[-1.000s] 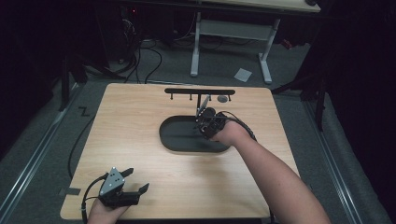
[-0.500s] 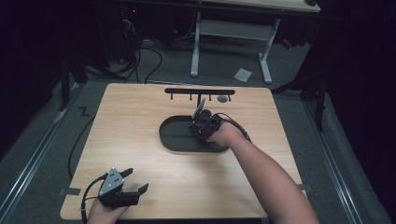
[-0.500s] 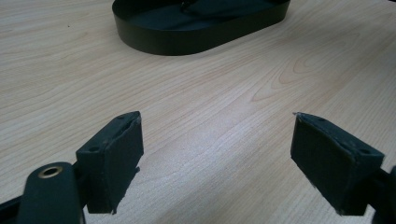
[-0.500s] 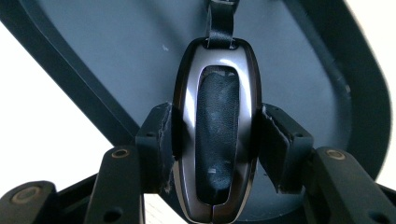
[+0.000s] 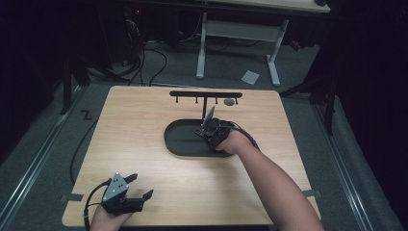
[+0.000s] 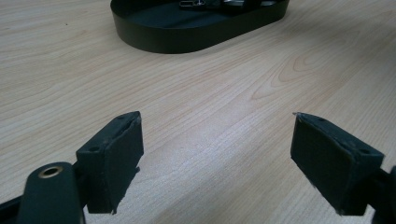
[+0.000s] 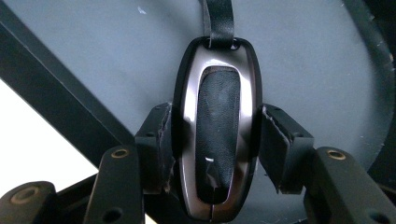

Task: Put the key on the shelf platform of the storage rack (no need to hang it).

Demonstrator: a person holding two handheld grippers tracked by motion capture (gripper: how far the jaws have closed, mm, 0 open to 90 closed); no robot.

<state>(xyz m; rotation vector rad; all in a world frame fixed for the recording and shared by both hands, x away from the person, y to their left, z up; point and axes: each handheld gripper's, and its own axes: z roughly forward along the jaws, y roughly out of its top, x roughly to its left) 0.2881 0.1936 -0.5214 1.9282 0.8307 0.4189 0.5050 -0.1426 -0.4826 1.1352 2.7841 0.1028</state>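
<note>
The right claw (image 7: 215, 154) is clamping a dark, glossy key fob (image 7: 217, 126) by its two long edges, jaws pressed tight against its sides, a black strap (image 7: 219, 18) leading off the fob's top end. In the high view the right claw (image 5: 208, 129) is sitting over the right part of the black oval tray (image 5: 180, 139) on the worktop (image 5: 134, 125), just in front of the post of the black hook rack (image 5: 206, 95). Against the picture a second ago, the hand is lying a little nearer the person and a pale, slim piece is now sticking up above it; what that piece is I cannot tell. The left claw (image 5: 136, 193) is resting at the worktop's near left corner as before, jaws spread wide and holding nothing.
</note>
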